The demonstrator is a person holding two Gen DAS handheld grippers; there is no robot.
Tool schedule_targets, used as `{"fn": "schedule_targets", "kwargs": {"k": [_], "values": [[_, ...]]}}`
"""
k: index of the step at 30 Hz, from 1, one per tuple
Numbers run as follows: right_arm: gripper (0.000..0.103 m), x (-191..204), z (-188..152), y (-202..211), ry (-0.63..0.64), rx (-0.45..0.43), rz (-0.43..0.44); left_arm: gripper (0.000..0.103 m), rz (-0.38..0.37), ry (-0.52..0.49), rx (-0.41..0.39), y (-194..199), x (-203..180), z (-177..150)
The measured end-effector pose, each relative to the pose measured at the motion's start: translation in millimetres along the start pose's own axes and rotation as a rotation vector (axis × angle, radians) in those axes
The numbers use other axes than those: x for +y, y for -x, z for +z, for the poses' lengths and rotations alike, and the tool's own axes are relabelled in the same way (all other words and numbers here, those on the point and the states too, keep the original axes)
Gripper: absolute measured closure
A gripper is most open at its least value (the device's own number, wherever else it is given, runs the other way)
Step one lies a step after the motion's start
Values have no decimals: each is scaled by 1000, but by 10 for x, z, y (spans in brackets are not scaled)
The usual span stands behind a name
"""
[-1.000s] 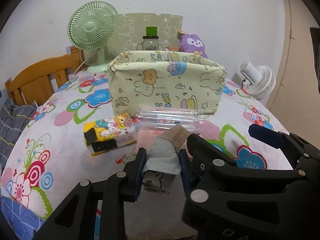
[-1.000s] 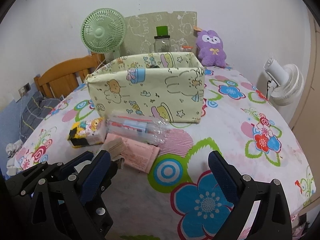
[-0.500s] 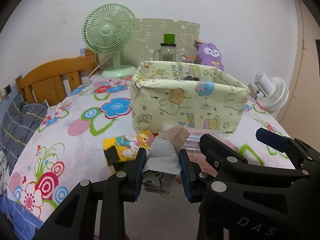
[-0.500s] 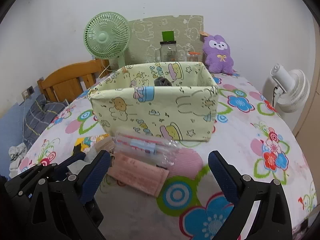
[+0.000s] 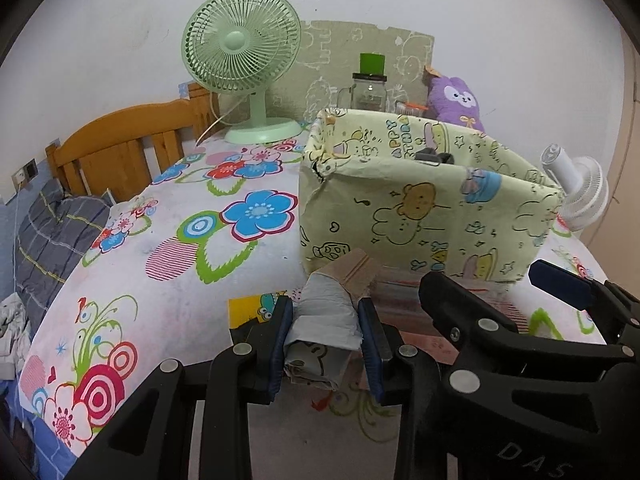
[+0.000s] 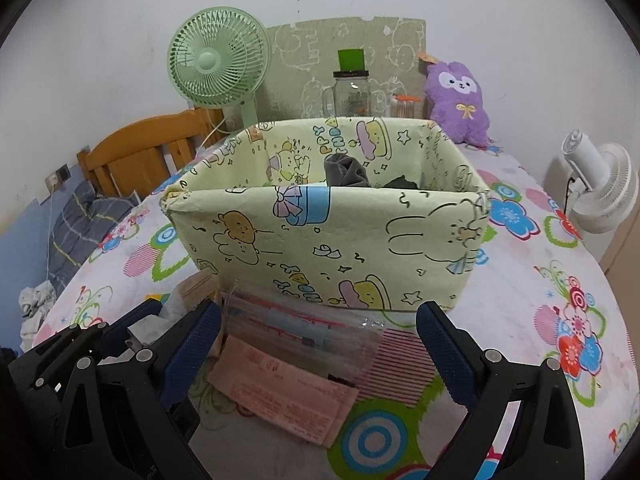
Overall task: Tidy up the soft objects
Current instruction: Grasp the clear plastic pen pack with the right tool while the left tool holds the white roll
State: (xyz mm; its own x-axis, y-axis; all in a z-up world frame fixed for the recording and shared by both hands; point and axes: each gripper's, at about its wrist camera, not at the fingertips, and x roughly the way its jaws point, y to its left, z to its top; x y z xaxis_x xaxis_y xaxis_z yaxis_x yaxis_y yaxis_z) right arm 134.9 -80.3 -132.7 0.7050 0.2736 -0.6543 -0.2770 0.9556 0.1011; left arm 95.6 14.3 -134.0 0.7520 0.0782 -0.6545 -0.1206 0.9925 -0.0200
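Observation:
My left gripper (image 5: 326, 334) is shut on a rolled grey sock (image 5: 326, 312) with a brown cuff, held just above the table in front of the pale yellow cartoon-print fabric box (image 5: 432, 216). The box (image 6: 328, 240) holds dark grey rolled cloth (image 6: 346, 172) in its back part. My right gripper (image 6: 316, 344) stands open to the right of the left one, over a clear plastic packet (image 6: 304, 324) and a pink packet (image 6: 288, 392) in front of the box. Part of the left gripper and its sock show at the lower left of the right wrist view.
A green desk fan (image 6: 216, 68), a glass jar (image 6: 352, 94) and a purple plush toy (image 6: 458, 100) stand behind the box. A yellow tissue pack (image 5: 256, 308) lies by the left gripper. A white fan (image 6: 600, 184) stands at the right, a wooden bed frame (image 5: 120, 148) at the left.
Both grippers have moved forward toward the fabric box, which now looks larger and shows its inside. The left gripper has kept hold of the sock and swung to the left.

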Motion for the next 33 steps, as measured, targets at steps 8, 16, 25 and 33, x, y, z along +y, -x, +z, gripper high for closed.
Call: {"fn": "schedule_targets", "kwargs": {"k": [8,16,25,33], "values": [[6,-14,56,-197,22,34,-2,70,10,-9,8,-70,9,15],[18,-11,47,-320,25,90,79,70,33,-44,15,-102,-17,-5],[55,-6,-34,-202,39,107,78,70,74,-79,5,-65,-77,-67],[77,31,-108,11,60,59,77,70,70,-76,8,-7,-104,-79]]}}
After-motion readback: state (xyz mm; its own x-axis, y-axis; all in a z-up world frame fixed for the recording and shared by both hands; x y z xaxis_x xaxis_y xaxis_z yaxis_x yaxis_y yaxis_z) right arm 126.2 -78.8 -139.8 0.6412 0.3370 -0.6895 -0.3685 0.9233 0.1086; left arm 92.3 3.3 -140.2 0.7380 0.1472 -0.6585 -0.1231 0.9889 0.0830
